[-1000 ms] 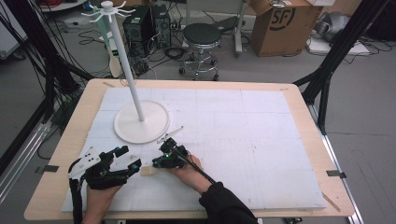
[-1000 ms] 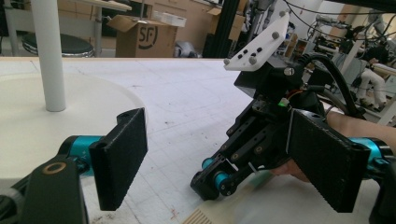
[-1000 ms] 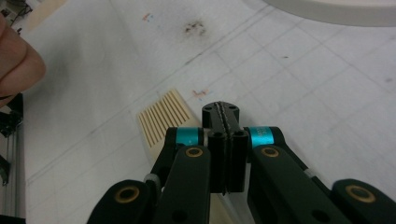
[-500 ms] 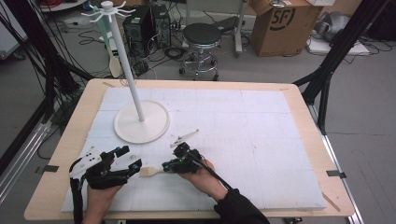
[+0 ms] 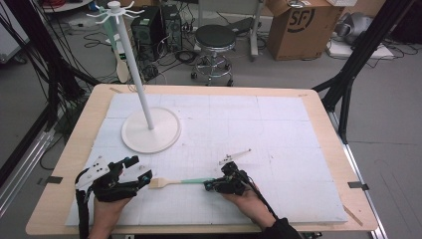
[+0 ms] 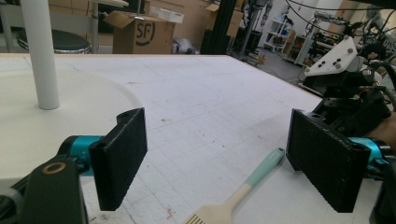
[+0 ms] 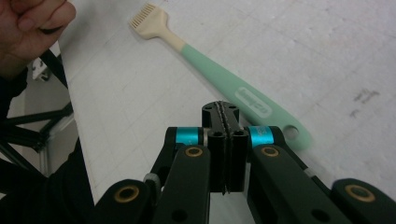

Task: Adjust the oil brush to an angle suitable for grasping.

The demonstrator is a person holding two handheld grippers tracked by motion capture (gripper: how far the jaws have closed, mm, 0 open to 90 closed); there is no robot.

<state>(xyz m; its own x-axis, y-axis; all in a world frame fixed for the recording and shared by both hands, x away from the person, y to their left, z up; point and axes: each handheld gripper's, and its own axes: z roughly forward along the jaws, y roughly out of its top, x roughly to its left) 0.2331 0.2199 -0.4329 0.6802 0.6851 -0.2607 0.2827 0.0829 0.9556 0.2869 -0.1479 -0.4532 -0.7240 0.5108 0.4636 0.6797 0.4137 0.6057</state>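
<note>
A brush (image 5: 180, 182) with a mint-green handle and a cream comb-like head is laid flat on the white table mat (image 5: 278, 124), near the near edge and between the two grippers. The left gripper (image 5: 134, 172) is held at the near left with its jaws wide apart and nothing between them; the brush head lies just beside its tips. The right gripper (image 5: 209, 186) is held above the handle end with its jaws pressed together, pad against pad, on nothing; the handle lies below and beside them.

No container is seen on the table. A white stand (image 5: 151, 130) with a round base and upright pole is placed at the far left of the mat. A small pale rod-like item (image 5: 235, 156) lies far of the right gripper; its kind cannot be made out.

In the left gripper view the brush (image 6: 243, 189) is cut off at the bottom edge. The centre and far right of the mat are uncluttered
</note>
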